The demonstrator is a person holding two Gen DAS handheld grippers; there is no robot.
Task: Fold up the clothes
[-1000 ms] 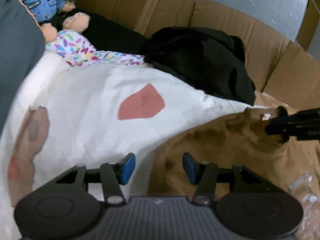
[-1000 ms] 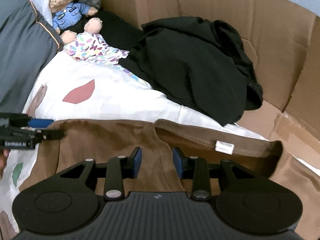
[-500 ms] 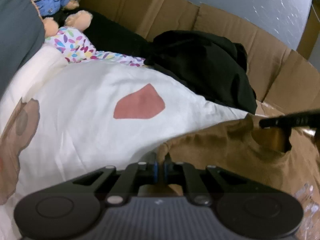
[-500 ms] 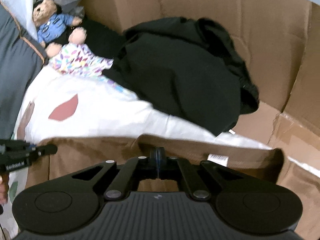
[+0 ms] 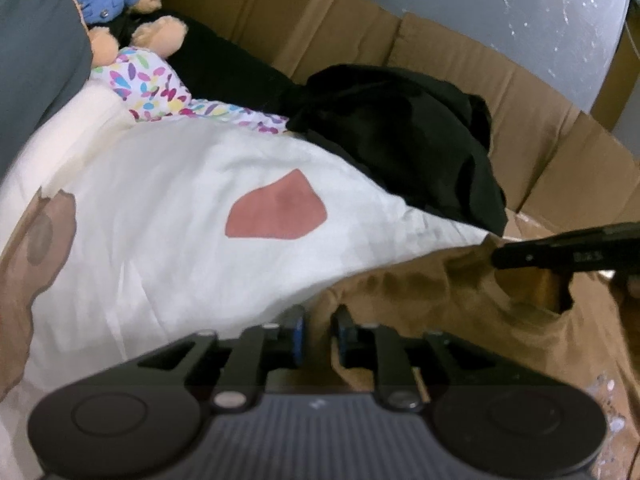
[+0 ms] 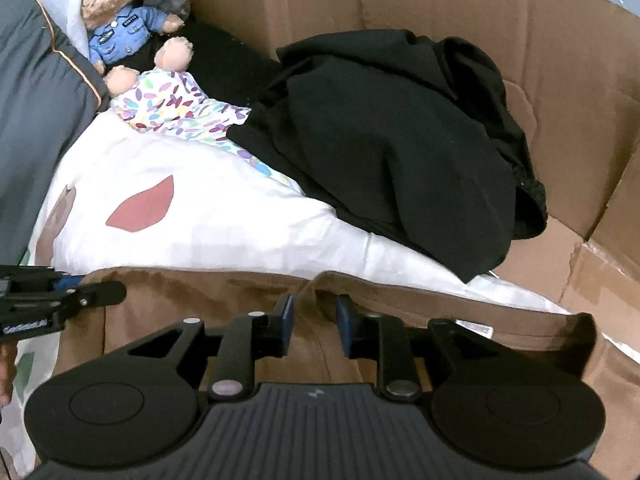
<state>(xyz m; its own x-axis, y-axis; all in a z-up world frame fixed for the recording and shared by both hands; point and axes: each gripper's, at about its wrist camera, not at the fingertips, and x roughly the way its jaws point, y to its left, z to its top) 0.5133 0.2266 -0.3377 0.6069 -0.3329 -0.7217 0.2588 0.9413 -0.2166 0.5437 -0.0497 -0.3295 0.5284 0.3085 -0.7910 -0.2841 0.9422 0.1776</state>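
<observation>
On the smooth white quilt (image 6: 224, 232), both grippers' fingers (image 5: 297, 330) (image 6: 285, 322) are opening around soft, rumpled brown fabric (image 6: 208, 300).

Teddy bear (image 6: 116, 24) in blue uniform shirt sits far left, by grey cushion (image 6: 36, 120). White bedsheet (image 6: 224, 216) with red patch (image 6: 142, 210). Cardboard walls (image 6: 540, 60) behind.

A garment (image 6: 224, 300) is spread nearest the cameras on the quilt (image 6: 224, 216). Behind it, to the right, a second garment (image 6: 400, 148) is heaped against the cardboard wall (image 6: 560, 60). At far left a teddy bear (image 6: 116, 24) is propped, with a patterned cloth (image 6: 168, 106) laid just before it
</observation>
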